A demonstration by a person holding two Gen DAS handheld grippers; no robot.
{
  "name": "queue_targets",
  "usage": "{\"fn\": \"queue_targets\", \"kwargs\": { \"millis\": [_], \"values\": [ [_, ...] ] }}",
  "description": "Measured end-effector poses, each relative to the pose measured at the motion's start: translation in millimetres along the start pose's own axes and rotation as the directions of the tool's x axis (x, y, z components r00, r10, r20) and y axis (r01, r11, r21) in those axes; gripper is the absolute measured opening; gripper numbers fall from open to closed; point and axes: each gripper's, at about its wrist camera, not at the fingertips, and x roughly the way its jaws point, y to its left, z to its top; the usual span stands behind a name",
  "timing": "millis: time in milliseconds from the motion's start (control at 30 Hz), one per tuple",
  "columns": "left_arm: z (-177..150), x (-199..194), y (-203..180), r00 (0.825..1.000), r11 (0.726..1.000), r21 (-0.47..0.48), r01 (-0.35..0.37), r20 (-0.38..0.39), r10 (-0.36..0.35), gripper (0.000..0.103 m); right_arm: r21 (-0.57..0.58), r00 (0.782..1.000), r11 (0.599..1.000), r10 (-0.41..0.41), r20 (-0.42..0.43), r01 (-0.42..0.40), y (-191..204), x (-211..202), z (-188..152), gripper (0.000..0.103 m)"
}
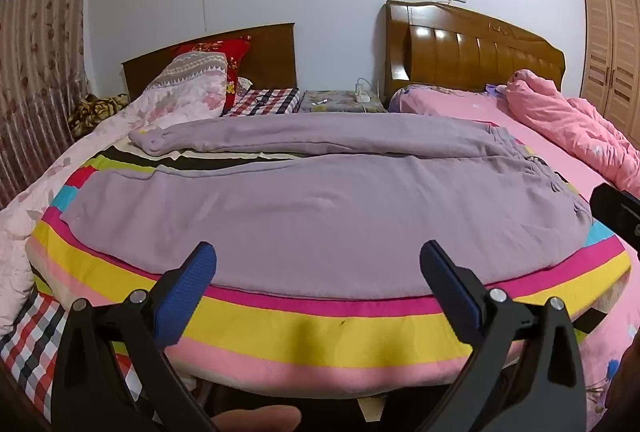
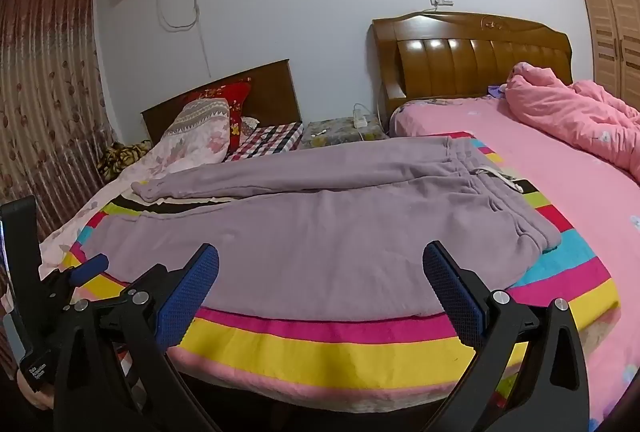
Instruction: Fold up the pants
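while the lilac fleece pants (image 1: 320, 204) lie flat on the striped blanket (image 1: 320, 332), reaching to its near edge, i hold my left gripper (image 1: 318, 268) and right gripper (image 2: 320, 268) spread wide, both empty.

Pants (image 1: 320, 200) lie spread on blanket (image 1: 320, 332); waistband right; quilt (image 1: 572, 128) behind, right.

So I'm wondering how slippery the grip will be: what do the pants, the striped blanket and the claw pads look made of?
Pants: soft matte lilac knit, fleece-like, judging by the fuzzy surface and gentle creases.
Striped blanket: plush, fuzzy pile, probably synthetic fleece.
Claw pads: blue with a fine grid texture, likely rubber, on glossy black plastic arms.
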Motion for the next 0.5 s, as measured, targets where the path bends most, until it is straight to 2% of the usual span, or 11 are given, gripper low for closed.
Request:
{"fn": "queue_targets", "kwargs": {
  "millis": [500],
  "values": [
    [-1.5,3.4,1.7,1.000,1.000,0.010,0.003,-0.013,-0.003,0.102,0.020,1.000,1.000,0.008,-0.012,-0.007,1.4,4.2,-5.9,0.099]
  ]
}}
